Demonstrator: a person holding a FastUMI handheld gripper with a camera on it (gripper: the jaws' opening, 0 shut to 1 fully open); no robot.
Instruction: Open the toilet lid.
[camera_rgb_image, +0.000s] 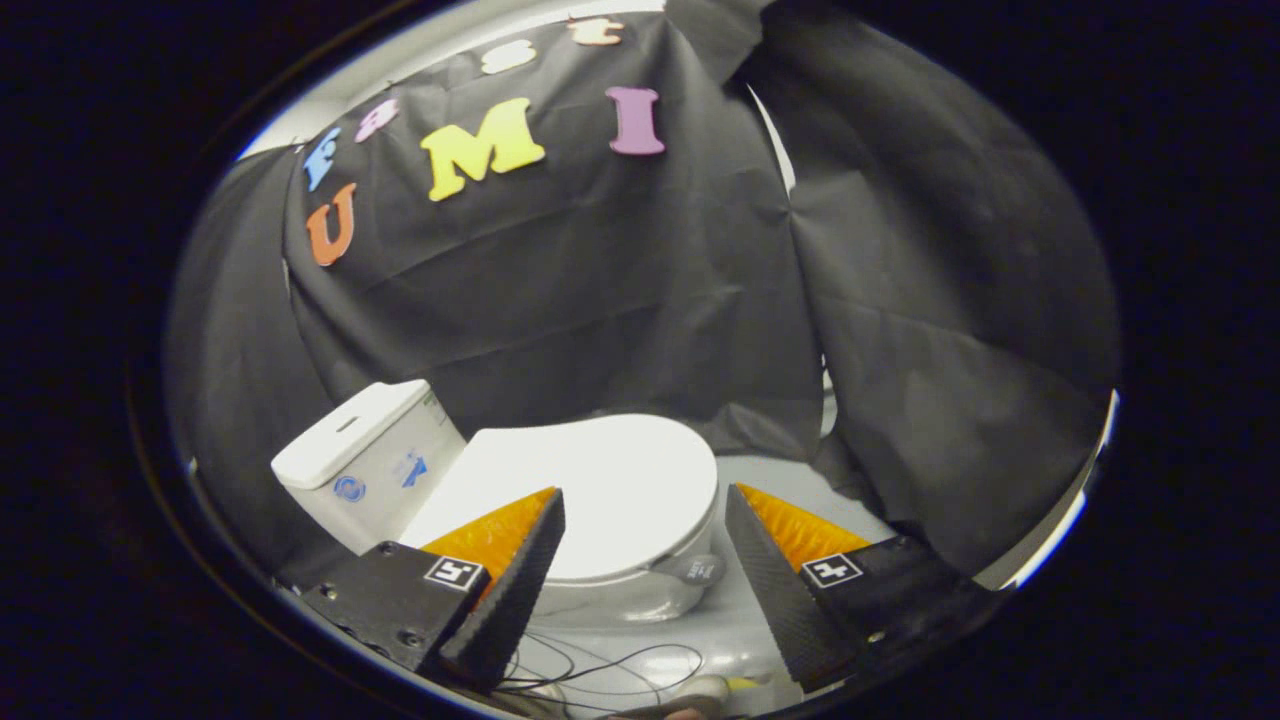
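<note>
A white toilet sits on the floor ahead of me, its lid lying flat and shut over the bowl. The white tank stands at the lid's far left end. A small grey tab hangs from the lid's front rim, just ahead of the gap between my fingers. My gripper is open above the lid's near edge, with nothing held. Its left finger overlaps the lid's near left side, and the right finger stands off the lid's right side.
Black cloth walls close in behind the toilet and on the right, where a draped fold hangs close. The pale floor shows to the right of the bowl. Thin dark cables lie on the floor below the bowl.
</note>
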